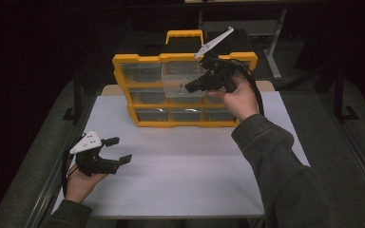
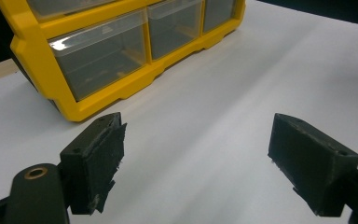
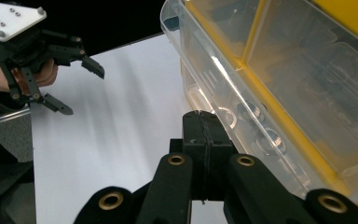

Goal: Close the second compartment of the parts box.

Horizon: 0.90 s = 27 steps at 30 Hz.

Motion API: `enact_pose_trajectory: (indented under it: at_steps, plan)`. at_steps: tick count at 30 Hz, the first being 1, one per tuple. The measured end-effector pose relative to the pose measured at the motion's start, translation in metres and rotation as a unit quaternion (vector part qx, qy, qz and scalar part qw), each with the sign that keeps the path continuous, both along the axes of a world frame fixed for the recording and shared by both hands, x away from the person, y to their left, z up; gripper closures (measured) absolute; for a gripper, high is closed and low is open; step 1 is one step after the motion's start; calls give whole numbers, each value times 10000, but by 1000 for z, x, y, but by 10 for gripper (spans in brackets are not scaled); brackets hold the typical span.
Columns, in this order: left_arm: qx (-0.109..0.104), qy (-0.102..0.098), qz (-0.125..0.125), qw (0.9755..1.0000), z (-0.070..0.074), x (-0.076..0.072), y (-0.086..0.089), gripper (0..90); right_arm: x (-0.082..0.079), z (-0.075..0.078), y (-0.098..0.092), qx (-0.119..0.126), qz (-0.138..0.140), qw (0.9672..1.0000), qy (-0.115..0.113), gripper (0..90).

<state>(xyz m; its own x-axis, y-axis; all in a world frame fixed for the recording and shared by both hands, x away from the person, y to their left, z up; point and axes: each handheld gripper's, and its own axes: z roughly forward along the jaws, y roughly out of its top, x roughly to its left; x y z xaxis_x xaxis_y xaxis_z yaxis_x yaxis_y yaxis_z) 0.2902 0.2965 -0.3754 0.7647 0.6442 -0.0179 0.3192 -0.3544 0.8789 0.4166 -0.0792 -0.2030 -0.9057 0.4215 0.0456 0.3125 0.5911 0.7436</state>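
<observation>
White table [image 1: 180, 180], yellow organizer [image 1: 142, 59], clear drawer [image 1: 178, 78] pulled out

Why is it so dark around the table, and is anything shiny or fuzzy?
High view: light falls on the white table, the room around stays dark. Left gripper view: glare on a clear drawer. Right gripper view: the near tongs look soft, the pulled-out drawer shines.

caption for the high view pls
Right gripper shut at a clear drawer pulled from the yellow organizer; left gripper open.

Clear plastic drawer [image 1: 179, 78] pulled partway out of yellow organizer's top row, seemingly empty.
</observation>
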Motion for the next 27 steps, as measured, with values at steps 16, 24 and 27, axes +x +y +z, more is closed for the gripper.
enact_pose_trajectory:
  at_steps: [16, 24, 27]
  plan:
    - [24, -3, -11, 10000, 0, 1, 1, 178, 20, 1, 1, 17, -173, 9998, 115, 887]
    - [-16, -25, -7, 10000, -1, 1, 1, 178, 31, 5, -1, -1, -304, 9994, 151, 887]
    - [-27, 4, 6, 10000, -1, 1, 1, 178, 35, 5, -1, 12, -356, 9992, 191, 887]
